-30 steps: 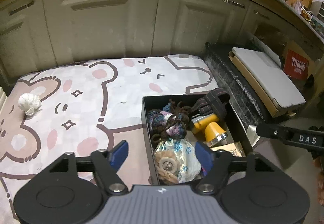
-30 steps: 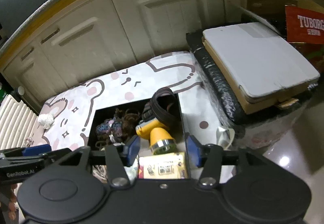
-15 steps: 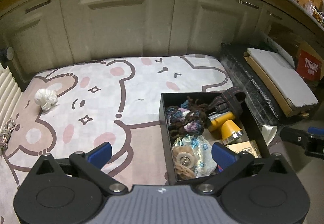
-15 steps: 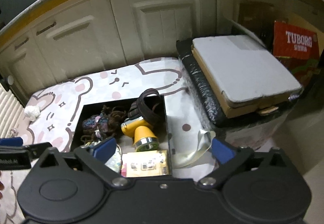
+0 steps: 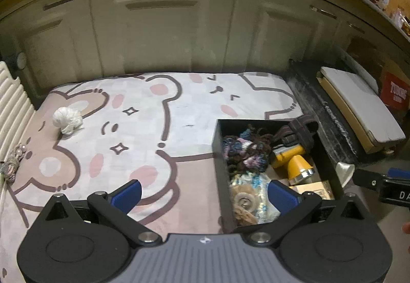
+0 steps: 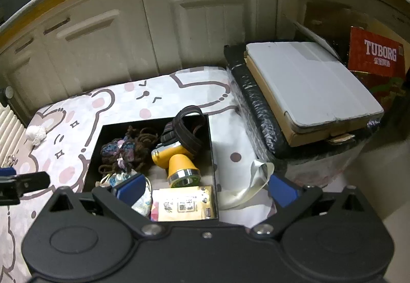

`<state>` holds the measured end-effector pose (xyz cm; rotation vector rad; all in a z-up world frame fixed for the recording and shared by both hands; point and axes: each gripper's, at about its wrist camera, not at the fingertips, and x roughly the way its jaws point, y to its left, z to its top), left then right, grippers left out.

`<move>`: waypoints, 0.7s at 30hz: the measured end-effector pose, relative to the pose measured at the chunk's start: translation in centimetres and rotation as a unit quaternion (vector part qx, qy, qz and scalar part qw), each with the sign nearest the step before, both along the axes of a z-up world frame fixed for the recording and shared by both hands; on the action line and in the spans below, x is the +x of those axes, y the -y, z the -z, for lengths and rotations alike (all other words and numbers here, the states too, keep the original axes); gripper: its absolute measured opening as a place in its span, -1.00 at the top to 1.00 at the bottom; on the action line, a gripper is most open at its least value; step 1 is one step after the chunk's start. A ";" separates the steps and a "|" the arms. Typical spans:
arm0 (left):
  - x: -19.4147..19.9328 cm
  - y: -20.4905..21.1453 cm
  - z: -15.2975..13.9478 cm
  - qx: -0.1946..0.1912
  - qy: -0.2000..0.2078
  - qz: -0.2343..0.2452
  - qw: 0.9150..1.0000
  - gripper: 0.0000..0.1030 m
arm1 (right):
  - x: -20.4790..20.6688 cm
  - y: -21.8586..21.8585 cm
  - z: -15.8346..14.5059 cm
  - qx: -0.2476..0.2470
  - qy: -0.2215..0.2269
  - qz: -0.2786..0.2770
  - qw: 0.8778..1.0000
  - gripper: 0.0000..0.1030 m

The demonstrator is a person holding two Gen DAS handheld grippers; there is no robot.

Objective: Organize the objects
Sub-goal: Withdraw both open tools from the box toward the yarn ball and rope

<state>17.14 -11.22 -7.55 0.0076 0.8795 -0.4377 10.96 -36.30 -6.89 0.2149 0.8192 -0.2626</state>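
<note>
A black open box (image 5: 217, 144) (image 6: 212, 144) sits on the bear-print mat. Inside lie a yellow flashlight (image 5: 294, 162) (image 6: 176, 160), a dark strap (image 6: 187, 129), a tangle of brown and blue yarn (image 5: 243, 152) (image 6: 125, 149), a patterned pouch (image 5: 246, 196) and a card packet (image 6: 184, 206). A white yarn ball (image 5: 68, 120) (image 6: 36, 133) rests far left on the mat. My left gripper (image 5: 205, 196) hangs open over the box's left wall. My right gripper (image 6: 205, 188) is open above the box's near right corner. Neither holds anything.
Cream cabinet doors (image 5: 159, 27) close off the far side. A black-wrapped block bearing a grey-topped flat box (image 6: 312, 88) stands right of the mat, with a red Tuborg carton (image 6: 376, 55) behind. A beaded cord (image 5: 12, 165) lies at the mat's left edge. A white ribbon (image 6: 256, 180) trails beside the box.
Both grippers' jaws have spread from partly closed to fully wide. Both views have pulled back slightly, showing more of the mat and box.
</note>
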 end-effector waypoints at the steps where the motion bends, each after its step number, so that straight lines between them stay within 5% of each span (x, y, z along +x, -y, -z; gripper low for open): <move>1: 0.1 -0.3 0.0 0.002 0.001 -0.005 1.000 -1.00 | 0.1 -0.2 0.0 0.001 0.001 -0.002 1.000 -1.00; 21: 1.2 -11.9 -0.3 0.016 0.007 -0.093 0.995 -1.00 | 5.5 -11.4 -1.6 0.007 0.024 -0.110 0.994 -1.00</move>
